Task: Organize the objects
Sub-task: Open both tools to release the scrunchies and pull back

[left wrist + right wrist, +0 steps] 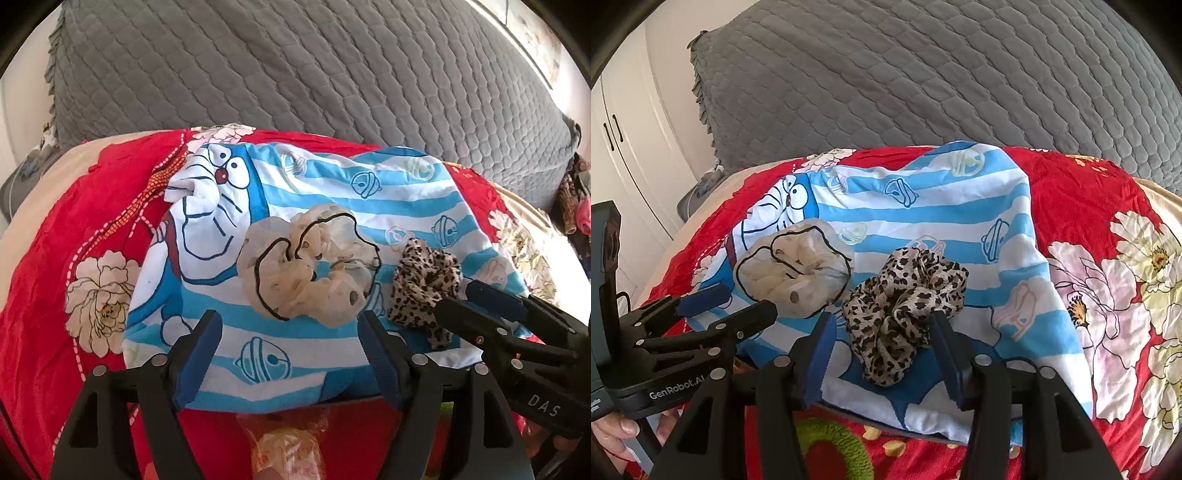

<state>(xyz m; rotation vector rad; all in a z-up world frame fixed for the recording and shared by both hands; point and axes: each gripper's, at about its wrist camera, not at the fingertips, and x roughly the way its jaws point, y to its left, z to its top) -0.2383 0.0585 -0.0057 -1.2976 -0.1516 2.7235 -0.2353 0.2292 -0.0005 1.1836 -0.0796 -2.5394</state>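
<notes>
Looks like both scrunchies have been set down on the blue-striped cartoon cloth (332, 184), so the step in hand is most likely letting go cleanly. My advice would be to lift each hand-held gripper straight back and up rather than sideways, because this floppy fabric snags on the pads easily and a dragged scrunchie would bunch up the cloth under it.

The left hand-held gripper (291, 354) has its jaws spread wide and holds nothing; the cream polka-dot scrunchie (308, 264) sits just beyond the tips, clear of both blue pads. The right hand-held gripper (884, 345) is partly open, with the near end of the leopard-print scrunchie (905, 310) lying between the fingers. I don't see the pads pressing on it, though the right pad is very close, so I'd check that side first before pulling away.

The two scrunchies are side by side on the cloth, cream one to the left, close together but not clearly touching. The cream one is sheer and puffy with a thin black edge trim and grey dots. The leopard one is tan satin with dark spots, crumpled into loose ruffles. The cloth is spread over a red floral bedspread (1108, 206) on the bed.
</notes>
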